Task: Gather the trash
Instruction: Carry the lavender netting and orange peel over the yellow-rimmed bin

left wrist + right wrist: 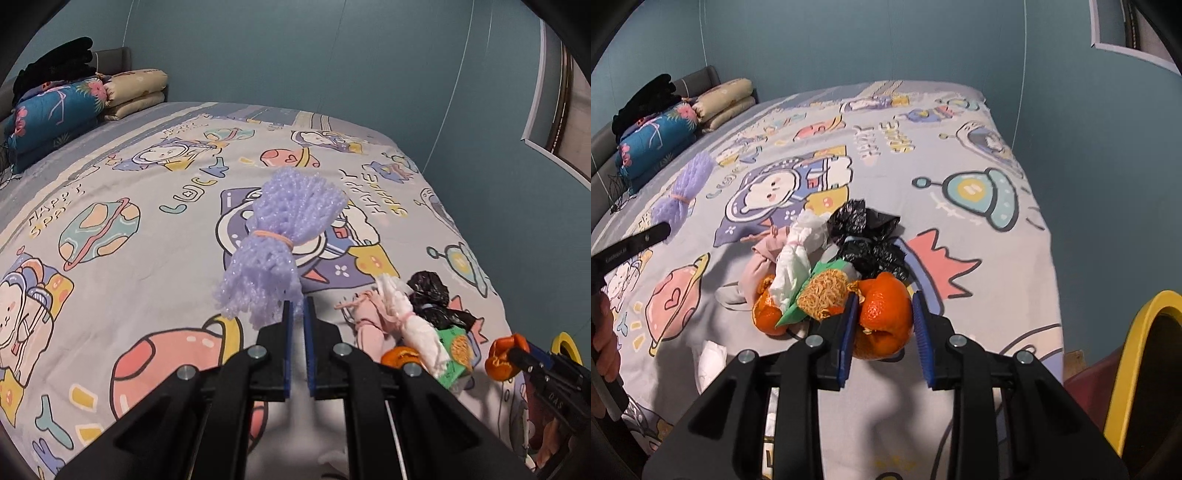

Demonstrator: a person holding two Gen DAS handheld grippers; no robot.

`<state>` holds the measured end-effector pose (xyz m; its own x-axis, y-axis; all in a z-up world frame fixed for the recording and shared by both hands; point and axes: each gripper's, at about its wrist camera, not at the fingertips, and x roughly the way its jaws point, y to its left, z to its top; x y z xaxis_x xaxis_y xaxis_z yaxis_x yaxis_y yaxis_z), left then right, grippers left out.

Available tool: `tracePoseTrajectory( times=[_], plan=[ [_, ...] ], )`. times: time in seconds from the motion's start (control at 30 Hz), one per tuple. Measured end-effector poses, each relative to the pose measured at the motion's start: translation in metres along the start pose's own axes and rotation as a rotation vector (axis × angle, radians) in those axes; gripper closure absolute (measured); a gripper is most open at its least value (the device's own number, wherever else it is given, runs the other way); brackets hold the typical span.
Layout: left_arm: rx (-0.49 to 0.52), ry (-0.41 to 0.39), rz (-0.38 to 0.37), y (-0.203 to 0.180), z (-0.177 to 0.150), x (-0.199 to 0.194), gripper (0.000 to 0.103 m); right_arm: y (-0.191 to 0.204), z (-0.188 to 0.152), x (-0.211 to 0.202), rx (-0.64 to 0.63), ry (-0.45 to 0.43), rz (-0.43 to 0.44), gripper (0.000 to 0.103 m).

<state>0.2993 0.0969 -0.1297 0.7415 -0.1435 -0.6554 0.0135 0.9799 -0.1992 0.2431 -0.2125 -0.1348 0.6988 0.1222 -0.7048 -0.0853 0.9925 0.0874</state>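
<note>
A purple foam net tied with a rubber band sticks up from my left gripper, which is shut on its lower end above the bed. It also shows in the right wrist view. My right gripper is shut on an orange peel. Just beyond it lies a trash pile: a black bag, white tissue, a green wrapper with noodles, pink cloth and a second orange peel. The pile shows at the right of the left wrist view.
A bed with a cartoon space sheet fills both views. Folded quilts and pillows lie at its far left. A yellow-rimmed bin stands at the right of the bed. Blue walls surround the bed.
</note>
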Motion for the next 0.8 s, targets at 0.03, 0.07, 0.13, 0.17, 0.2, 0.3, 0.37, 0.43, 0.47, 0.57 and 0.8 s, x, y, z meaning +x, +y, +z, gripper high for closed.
tracePoseTrajectory(
  times=[0.03, 0.07, 0.13, 0.17, 0.2, 0.3, 0.37, 0.43, 0.47, 0.57, 0.8],
  plan=[
    [-0.003, 0.000, -0.009, -0.002, -0.001, -0.004, 0.098, -0.001, 0.000, -0.004, 0.008, -0.002, 0.006, 0.075],
    [-0.005, -0.006, -0.013, -0.003, -0.002, -0.008, 0.098, -0.002, 0.000, -0.008, 0.013, -0.008, 0.009, 0.075],
    [-0.003, -0.018, -0.019, -0.009, -0.003, -0.017, 0.098, -0.003, -0.001, -0.017, 0.019, -0.019, 0.010, 0.075],
    [0.001, -0.025, -0.023, -0.012, -0.005, -0.022, 0.098, -0.004, -0.002, -0.021, 0.025, -0.022, 0.015, 0.075],
    [0.008, -0.031, -0.022, -0.016, -0.006, -0.026, 0.098, -0.005, -0.002, -0.026, 0.030, -0.024, 0.020, 0.075],
    [0.035, -0.041, -0.027, -0.033, -0.010, -0.037, 0.098, -0.008, -0.001, -0.039, 0.039, -0.035, 0.027, 0.075],
    [0.074, -0.049, -0.016, -0.046, -0.015, -0.043, 0.098, -0.010, -0.001, -0.047, 0.044, -0.041, 0.035, 0.075],
    [0.106, -0.051, -0.014, -0.058, -0.019, -0.047, 0.098, -0.013, -0.003, -0.058, 0.040, -0.052, 0.034, 0.075],
    [0.119, -0.048, -0.016, -0.065, -0.021, -0.049, 0.098, -0.014, -0.003, -0.063, 0.037, -0.057, 0.032, 0.075],
    [0.136, -0.050, -0.029, -0.079, -0.023, -0.058, 0.098, -0.020, -0.007, -0.076, 0.032, -0.060, 0.034, 0.075],
    [0.201, -0.058, -0.077, -0.119, -0.032, -0.084, 0.098, -0.044, -0.017, -0.109, 0.048, -0.079, 0.017, 0.075]
  ],
)
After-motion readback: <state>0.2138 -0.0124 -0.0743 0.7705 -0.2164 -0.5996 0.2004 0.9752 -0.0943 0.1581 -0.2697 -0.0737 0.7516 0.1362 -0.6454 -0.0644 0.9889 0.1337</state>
